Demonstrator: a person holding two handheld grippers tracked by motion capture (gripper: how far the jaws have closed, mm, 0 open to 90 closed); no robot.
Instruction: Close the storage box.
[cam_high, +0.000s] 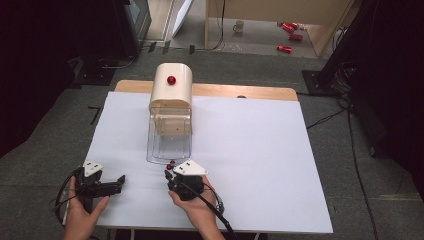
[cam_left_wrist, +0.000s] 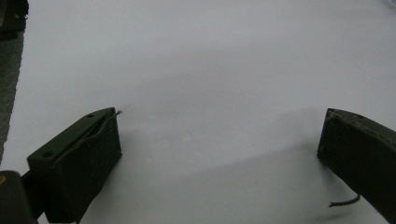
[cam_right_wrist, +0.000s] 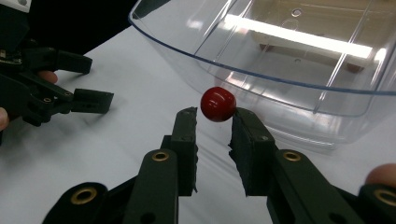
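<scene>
No brand, label or writing can be read on anything here. In the right gripper view the right gripper (cam_right_wrist: 215, 116) has its jaws drawn narrow on a small red ball (cam_right_wrist: 218, 103), pinched at the very tips, just outside the curved rim of a clear tray (cam_right_wrist: 299, 79). The high view shows that gripper (cam_high: 170, 172) at the near end of the tray (cam_high: 169, 137), with the ball (cam_high: 172, 163) only a small red speck at its tip, and it adds what the close view leaves out: the tray runs out from under a cream housing (cam_high: 171, 89) that carries a red knob (cam_high: 171, 79) on top, all standing on a white table (cam_high: 260, 150). The left gripper (cam_high: 119, 181) lies low over the table near its front left corner, well apart from the tray; the right gripper view catches it (cam_right_wrist: 91, 81) off to the side. The left gripper view shows its jaws standing wide with bare white surface (cam_left_wrist: 210, 93) between them and nothing held. On the floor beyond the table the high view shows red cans (cam_high: 290, 35) and a mug (cam_high: 239, 26), too small to read.
</scene>
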